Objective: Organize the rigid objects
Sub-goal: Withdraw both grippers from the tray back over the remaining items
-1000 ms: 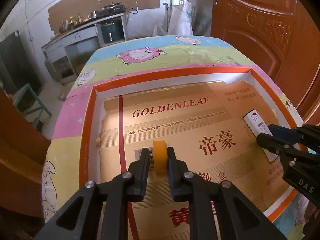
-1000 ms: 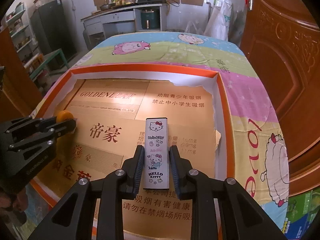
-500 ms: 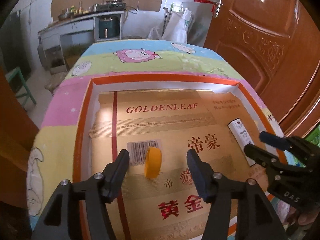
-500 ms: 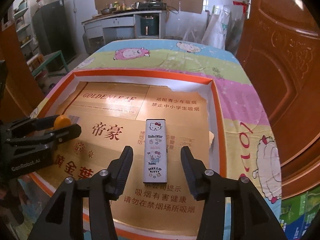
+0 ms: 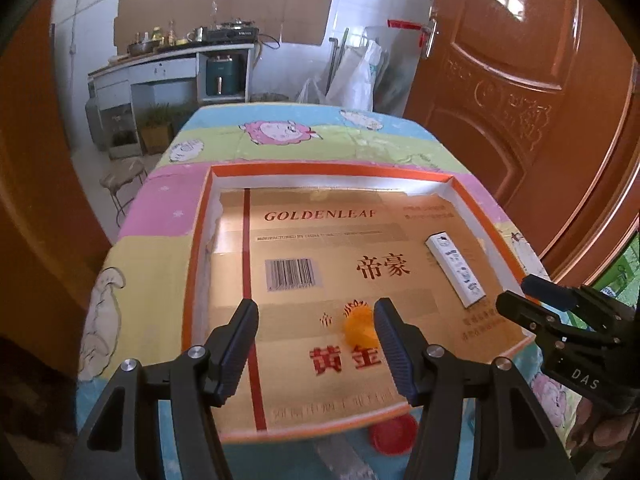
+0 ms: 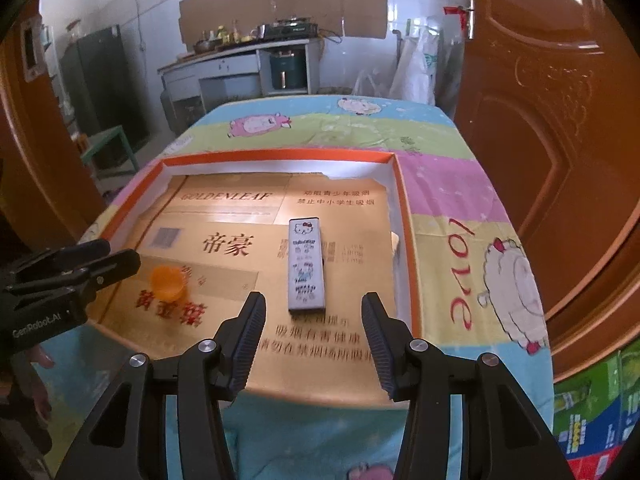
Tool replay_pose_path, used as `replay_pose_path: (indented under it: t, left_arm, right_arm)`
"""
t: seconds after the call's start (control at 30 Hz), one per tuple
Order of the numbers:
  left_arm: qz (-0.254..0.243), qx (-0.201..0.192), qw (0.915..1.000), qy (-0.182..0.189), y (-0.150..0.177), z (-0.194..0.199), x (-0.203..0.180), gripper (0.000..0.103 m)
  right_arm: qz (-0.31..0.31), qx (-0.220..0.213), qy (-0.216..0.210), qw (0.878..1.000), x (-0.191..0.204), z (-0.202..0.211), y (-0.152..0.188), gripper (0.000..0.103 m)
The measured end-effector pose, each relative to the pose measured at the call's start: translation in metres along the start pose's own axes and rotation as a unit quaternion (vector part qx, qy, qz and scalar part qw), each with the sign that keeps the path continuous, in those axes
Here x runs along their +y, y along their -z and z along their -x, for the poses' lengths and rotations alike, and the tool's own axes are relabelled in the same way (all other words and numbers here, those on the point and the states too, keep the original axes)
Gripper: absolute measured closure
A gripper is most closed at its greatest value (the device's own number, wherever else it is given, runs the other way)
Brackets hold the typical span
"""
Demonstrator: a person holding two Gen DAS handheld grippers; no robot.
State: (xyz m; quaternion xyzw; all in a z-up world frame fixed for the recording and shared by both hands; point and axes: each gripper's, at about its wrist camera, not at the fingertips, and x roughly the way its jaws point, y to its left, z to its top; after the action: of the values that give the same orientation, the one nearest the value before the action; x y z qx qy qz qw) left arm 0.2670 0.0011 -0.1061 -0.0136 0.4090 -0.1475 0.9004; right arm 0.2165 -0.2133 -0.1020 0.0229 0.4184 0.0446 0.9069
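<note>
An orange-rimmed shallow tray (image 5: 192,264) (image 6: 404,240) lined with gold cardboard lies on the cartoon-print tablecloth. A small orange cup (image 5: 360,329) (image 6: 167,281) rests on the lining near the front, blurred, close to my left gripper's right finger but free of it. My left gripper (image 5: 316,340) is open wide and raised above the tray. A flat white Hello Kitty box (image 6: 306,265) (image 5: 456,270) lies flat at the tray's right. My right gripper (image 6: 313,332) is open, pulled back toward the tray's front edge, with the box lying beyond its fingertips.
A red disc (image 5: 394,434) lies on the cloth just before the tray's front edge. A wooden door (image 6: 552,128) stands close on the right. Coloured cartons (image 6: 592,416) sit on the floor at the lower right. A kitchen counter (image 5: 176,64) is far behind the table.
Both grippers opened and let go: the left released the orange cup, the right the Hello Kitty box. Both then drew back and rose; the cup now lies nearer the tray's front.
</note>
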Motion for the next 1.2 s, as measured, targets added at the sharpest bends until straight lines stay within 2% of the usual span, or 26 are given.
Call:
replay_pose_path:
  t: [0.17,0.33,0.57,0.8,0.97,1.2]
  left_arm:
    - [0.009,-0.031,0.9994,0.016,0.006,0.030,-0.004,0.043]
    - [0.013,-0.048,0.9983,0.031,0.015,0.057,-0.008,0.043]
    - [0.009,-0.062,0.9980,0.013,0.029,0.092,-0.015,0.043]
    - [0.012,-0.079,0.9965,0.024,0.047,0.130,-0.017,0.043]
    - [0.007,-0.087,0.9958,0.026,0.064,0.155,-0.021,0.043]
    - [-0.002,-0.097,0.9953,0.006,0.096,0.176,-0.025,0.043]
  right_arm:
    - [0.002,-0.015,0.007,1.000,0.004,0.023,0.011,0.052]
    - [-0.004,-0.023,-0.003,1.000,0.008,0.049,0.025,0.052]
    - [0.000,-0.035,-0.002,0.999,0.017,0.081,0.040,0.052]
    - [0.009,-0.046,-0.001,0.999,0.031,0.118,0.057,0.051]
    - [0.011,-0.060,-0.003,0.998,0.039,0.145,0.071,0.051]
    - [0.032,-0.070,-0.005,0.997,0.051,0.171,0.097,0.051]
